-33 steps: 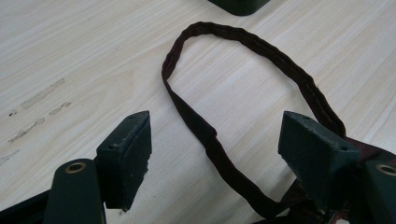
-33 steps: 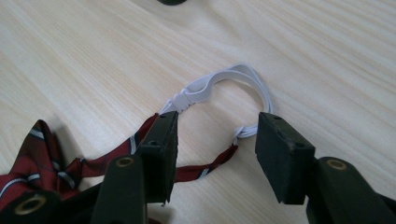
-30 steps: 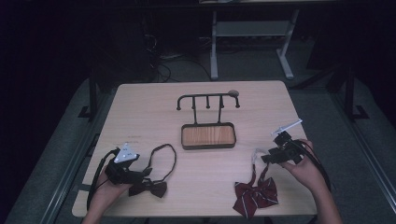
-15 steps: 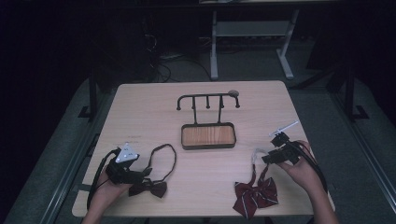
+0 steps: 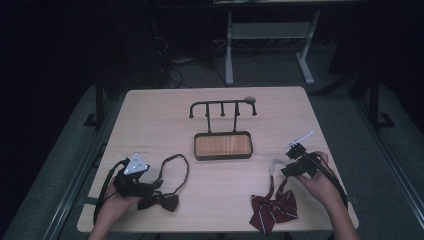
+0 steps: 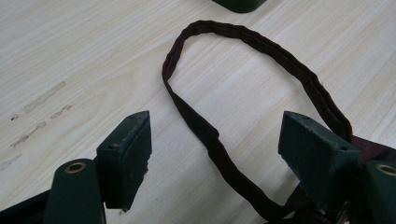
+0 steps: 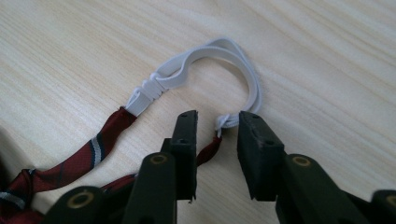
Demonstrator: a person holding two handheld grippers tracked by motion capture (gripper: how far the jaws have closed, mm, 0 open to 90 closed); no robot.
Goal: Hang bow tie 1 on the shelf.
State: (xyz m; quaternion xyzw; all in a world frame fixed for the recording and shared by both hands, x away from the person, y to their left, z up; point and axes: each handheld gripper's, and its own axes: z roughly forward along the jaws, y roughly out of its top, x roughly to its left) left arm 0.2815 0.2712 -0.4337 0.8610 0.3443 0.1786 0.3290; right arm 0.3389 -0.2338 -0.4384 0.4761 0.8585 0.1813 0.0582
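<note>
On the table (image 5: 165, 120), past the wooden tray (image 5: 222, 145) with its hook rack, my left gripper (image 6: 215, 158) holds its jaws released astride the dark bow tie (image 5: 159, 201) strap. My right gripper (image 7: 217, 135) jaws have just been closing around the striped bow tie (image 5: 274, 209)'s white elastic (image 7: 224, 51), not yet clamped.

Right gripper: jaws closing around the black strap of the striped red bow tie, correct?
Not quite. In the right gripper view, the right gripper has just been closing around the striped red bow tie's white elastic strap, not a black one; its knotted end sits between the jaws, not yet pinched.
</note>
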